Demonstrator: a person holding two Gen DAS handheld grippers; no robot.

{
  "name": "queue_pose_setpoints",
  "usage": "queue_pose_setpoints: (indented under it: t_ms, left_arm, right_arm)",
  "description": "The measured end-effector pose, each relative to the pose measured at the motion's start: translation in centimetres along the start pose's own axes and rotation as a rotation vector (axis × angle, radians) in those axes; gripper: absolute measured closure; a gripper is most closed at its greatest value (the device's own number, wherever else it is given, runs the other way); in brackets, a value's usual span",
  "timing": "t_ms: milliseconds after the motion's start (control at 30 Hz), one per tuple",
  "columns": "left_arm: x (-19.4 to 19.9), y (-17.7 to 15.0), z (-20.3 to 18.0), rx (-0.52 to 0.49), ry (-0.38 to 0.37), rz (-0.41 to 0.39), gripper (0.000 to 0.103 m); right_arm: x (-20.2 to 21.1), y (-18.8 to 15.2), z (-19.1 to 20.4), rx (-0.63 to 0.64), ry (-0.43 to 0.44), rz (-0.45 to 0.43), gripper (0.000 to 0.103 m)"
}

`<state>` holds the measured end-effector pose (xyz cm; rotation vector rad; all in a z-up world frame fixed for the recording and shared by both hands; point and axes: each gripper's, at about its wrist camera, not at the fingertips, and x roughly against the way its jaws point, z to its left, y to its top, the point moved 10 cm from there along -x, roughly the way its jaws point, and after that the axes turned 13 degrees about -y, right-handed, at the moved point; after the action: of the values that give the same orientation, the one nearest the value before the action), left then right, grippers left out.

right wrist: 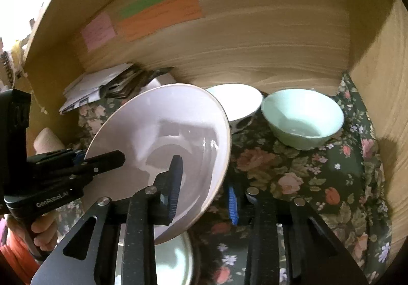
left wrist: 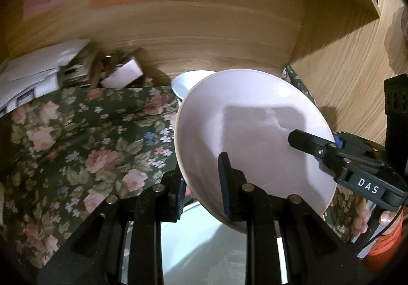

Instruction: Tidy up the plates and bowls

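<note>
Together, left hand-held gripper (left wrist: 204, 183) and right hand-held gripper (right wrist: 204, 183) clamp glossy pink bowl (right wrist: 165, 147) rim.

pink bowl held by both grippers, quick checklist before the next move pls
1. Left gripper straddles the pink bowl rim, one finger inside, one outside: ok.
2. Right gripper straddles the opposite rim: ok.
3. Bowl level: not ok, tilted steeply.
4. Bowl lifted off the floral cloth: ok.
5. Gap to the white bowl behind: cannot tell, their outlines overlap.
6. Mint green bowl out of the way: ok, it stands apart to the right.
</note>
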<state>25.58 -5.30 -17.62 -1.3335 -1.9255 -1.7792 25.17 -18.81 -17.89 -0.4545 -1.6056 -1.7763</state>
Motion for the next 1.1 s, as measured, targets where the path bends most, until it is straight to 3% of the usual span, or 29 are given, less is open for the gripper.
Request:
queue_pose_setpoints:
  t_ms: [533,1100]
  left_arm:
    - [7.1,-3.8,4.7,0.083,0.099,-0.088,0.080]
    - [13.5,-8.1,11.2,0.211,0.225,-0.142,0.080]
  right_arm:
    - [0.9,-0.6,8.5,0.123,0.099,-0.009,0.080]
    - [-0.3,-2.6,17.8,0.278,0.228,0.056,0.080]
